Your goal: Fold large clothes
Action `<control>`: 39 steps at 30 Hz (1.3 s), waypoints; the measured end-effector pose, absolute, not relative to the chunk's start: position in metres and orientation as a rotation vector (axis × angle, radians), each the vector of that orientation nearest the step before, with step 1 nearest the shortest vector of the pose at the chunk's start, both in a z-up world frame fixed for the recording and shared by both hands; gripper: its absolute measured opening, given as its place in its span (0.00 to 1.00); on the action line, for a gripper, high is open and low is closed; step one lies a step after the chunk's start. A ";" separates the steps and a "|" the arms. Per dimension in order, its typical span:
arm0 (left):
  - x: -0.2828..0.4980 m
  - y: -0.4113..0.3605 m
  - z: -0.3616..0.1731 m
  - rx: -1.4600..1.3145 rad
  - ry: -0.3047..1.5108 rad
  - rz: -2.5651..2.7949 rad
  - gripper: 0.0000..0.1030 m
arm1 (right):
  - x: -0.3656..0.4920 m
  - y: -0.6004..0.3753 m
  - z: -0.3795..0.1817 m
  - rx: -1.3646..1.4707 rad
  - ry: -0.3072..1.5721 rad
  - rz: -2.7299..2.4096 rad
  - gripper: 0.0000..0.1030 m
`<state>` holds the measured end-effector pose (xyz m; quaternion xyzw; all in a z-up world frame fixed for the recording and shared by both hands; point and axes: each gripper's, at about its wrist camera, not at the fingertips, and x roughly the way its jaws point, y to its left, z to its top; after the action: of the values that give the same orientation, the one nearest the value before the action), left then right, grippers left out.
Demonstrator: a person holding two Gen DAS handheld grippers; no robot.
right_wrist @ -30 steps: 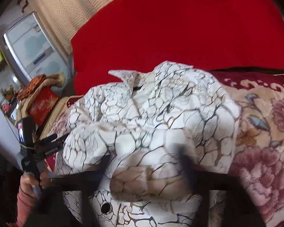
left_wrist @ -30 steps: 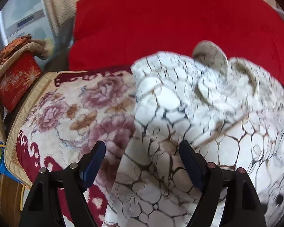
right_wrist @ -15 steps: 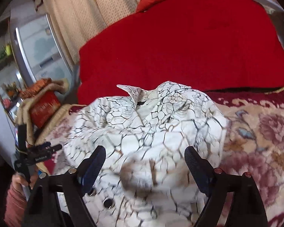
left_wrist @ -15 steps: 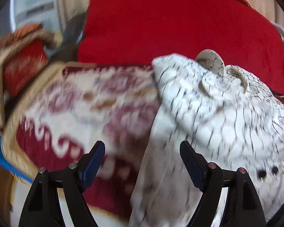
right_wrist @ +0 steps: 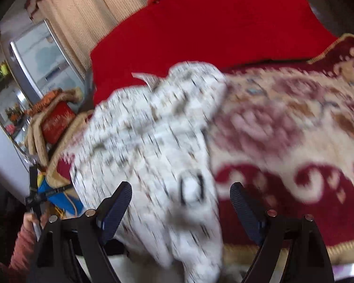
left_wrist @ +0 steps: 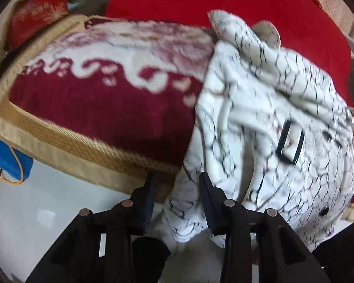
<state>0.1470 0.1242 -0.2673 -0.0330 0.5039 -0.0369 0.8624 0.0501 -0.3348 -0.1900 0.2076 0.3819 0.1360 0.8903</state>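
The white garment (left_wrist: pixel 266 122) with a dark crackle print lies bunched on a floral red-and-cream blanket (left_wrist: pixel 111 94), its lower part spilling over the blanket's gold-trimmed front edge toward the pale floor. A black rectangular buckle (left_wrist: pixel 290 145) and several small eyelets show on its front, and a collar flap sticks up at the far end against the red cushion (left_wrist: pixel 212 2) behind.

The left gripper (left_wrist: pixel 177 202) points steeply down at the hanging hem. Its fingers are closing, with a fold of the garment's lower edge between them; the right pad lies against the cloth, but the left one looks clear of it, so no grip shows.

The right gripper (right_wrist: pixel 180 210) has its fingers spread wide, released, over the garment (right_wrist: pixel 148 141) near the buckle; the view is blurred and the pads do not press on anything.

In the right wrist view the person's hand (right_wrist: pixel 34 219), in a reddish sleeve, holds the left gripper's handle at the lower left. Beyond it sit a red patterned box (right_wrist: pixel 56 123) under a beige cloth, a blue object (right_wrist: pixel 63 200) beside the blanket's corner, and a beige curtain (right_wrist: pixel 82 14) behind.
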 end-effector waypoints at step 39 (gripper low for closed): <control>0.142 0.080 -0.320 -0.035 1.186 -0.459 0.05 | 0.016 -0.248 -0.279 0.317 1.171 0.353 0.09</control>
<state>0.1419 0.0800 -0.3204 -0.0162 0.5537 -0.2142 0.8045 0.0163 -0.2480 -0.2792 0.1481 0.5475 0.1648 0.8069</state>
